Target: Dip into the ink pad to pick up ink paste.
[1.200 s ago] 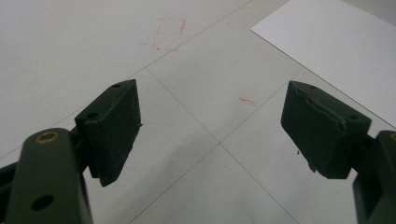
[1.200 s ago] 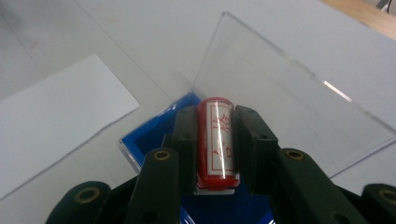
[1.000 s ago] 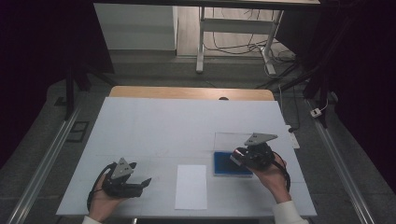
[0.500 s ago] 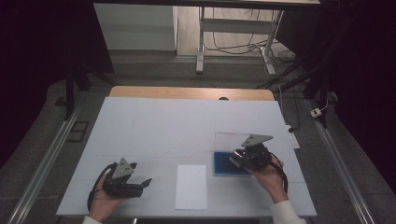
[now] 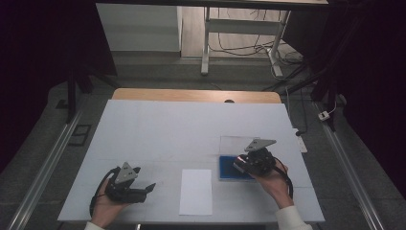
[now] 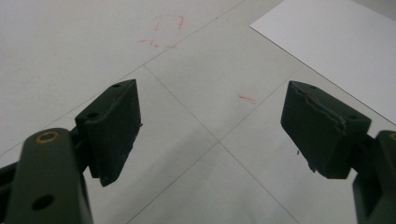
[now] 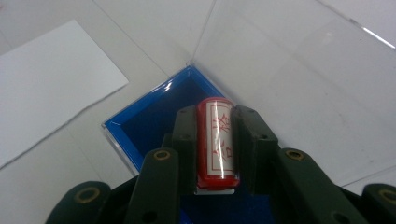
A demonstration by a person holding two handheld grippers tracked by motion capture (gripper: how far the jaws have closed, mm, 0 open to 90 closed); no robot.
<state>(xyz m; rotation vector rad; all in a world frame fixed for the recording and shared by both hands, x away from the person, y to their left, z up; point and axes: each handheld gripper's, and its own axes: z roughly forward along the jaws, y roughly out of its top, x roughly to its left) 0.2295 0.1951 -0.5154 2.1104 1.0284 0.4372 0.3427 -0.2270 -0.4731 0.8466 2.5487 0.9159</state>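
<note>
My right gripper [image 7: 216, 114] is shut on a red cylindrical stamp [image 7: 215, 144] with a white label bearing red characters. It holds the stamp over a blue ink pad [image 7: 149, 121] that lies in a clear case whose lid [image 7: 299, 70] lies open behind it. In the high view the right gripper [image 5: 241, 164] is at the table's right, above the ink pad [image 5: 229, 168]. A white sheet of paper [image 5: 196, 191] lies at the front middle. My left gripper [image 5: 146, 178] rests at the front left, jaws wide open in its own view [image 6: 219, 116] with bare table between them.
The white tabletop [image 5: 182, 129] has faint grid lines and small red marks [image 6: 168, 28]. A wooden edge [image 5: 191, 95] runs along its far side. Metal rails flank the table, and a white object [image 5: 300, 142] lies at the right edge.
The right gripper with the stamp has edged slightly left and nearer over the ink pad. The left gripper has stayed put.
</note>
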